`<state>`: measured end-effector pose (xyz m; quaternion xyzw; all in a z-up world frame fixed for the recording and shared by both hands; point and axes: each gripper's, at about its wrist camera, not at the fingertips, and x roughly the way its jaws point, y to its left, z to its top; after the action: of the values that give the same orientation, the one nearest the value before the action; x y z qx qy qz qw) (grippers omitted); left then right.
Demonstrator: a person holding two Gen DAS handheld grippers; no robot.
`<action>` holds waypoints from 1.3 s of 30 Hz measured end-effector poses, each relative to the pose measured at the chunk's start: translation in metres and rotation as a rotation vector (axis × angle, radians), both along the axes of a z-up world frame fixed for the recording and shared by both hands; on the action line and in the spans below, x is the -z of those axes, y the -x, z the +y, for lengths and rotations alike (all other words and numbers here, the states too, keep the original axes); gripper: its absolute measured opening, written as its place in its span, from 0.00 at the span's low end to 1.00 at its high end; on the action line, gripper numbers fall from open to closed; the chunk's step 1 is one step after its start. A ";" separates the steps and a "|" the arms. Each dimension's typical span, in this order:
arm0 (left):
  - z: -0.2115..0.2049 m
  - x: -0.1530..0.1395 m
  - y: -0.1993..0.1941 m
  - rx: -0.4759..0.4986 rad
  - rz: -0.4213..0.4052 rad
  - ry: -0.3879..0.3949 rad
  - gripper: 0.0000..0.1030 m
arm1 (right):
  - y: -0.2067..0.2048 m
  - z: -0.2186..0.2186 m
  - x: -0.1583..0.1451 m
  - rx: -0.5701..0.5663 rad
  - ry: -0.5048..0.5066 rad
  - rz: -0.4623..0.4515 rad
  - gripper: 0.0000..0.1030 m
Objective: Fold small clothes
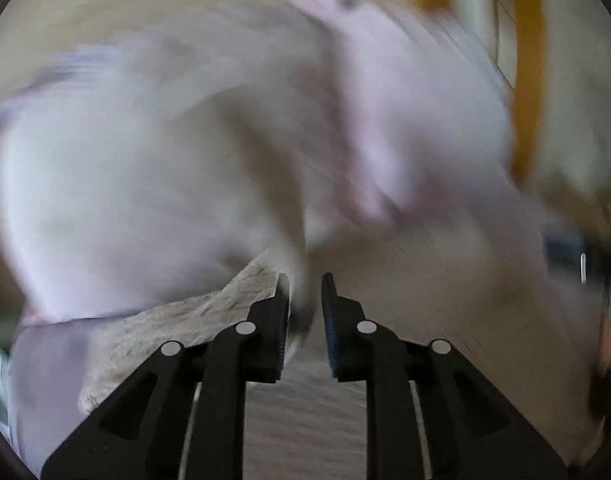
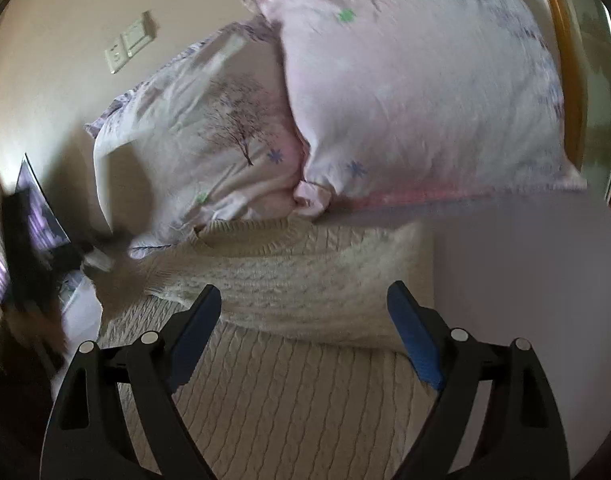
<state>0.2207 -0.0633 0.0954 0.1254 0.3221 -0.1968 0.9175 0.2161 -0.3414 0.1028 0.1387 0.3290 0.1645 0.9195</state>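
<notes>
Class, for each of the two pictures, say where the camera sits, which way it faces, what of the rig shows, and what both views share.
Left wrist: sits behind the left gripper, facing blurred pillows; its narrowly parted fingers pinch sweater fabric.
Right wrist: sits behind the right gripper, facing the folded sweater and two pillows; fingers wide apart.
Shared: sweater and pillows.

two floral pillows [image 2: 405,92] lean against a beige wall [image 2: 65,20] with a switch plate [image 2: 131,42]; perhaps a wooden headboard [image 2: 565,80].
</notes>
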 end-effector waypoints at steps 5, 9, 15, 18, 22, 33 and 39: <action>0.013 0.019 0.019 -0.018 0.067 0.045 0.19 | 0.005 -0.022 0.005 0.015 -0.044 0.037 0.82; 0.081 0.013 0.047 -0.166 0.069 0.095 0.32 | -0.019 -0.022 0.017 -0.037 -0.147 0.140 0.60; 0.172 0.031 0.110 -0.281 0.210 0.262 0.58 | -0.009 -0.023 0.029 -0.030 -0.104 0.245 0.58; 0.202 0.043 0.146 -0.335 0.266 0.361 0.62 | 0.022 -0.038 0.039 0.001 -0.071 0.277 0.64; 0.212 0.065 0.175 -0.327 0.358 0.458 0.62 | 0.062 -0.056 0.058 0.041 -0.064 0.331 0.64; 0.188 0.078 0.237 -0.246 0.397 0.494 0.54 | 0.160 -0.040 0.082 -0.166 -0.234 0.338 0.61; 0.181 0.092 0.234 -0.241 0.451 0.556 0.11 | 0.177 -0.029 0.094 -0.273 -0.329 0.365 0.19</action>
<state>-0.0131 0.1176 0.0039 -0.2138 0.4627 -0.1901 0.8391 0.0387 -0.3700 0.0088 0.2677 0.4738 0.3101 0.7796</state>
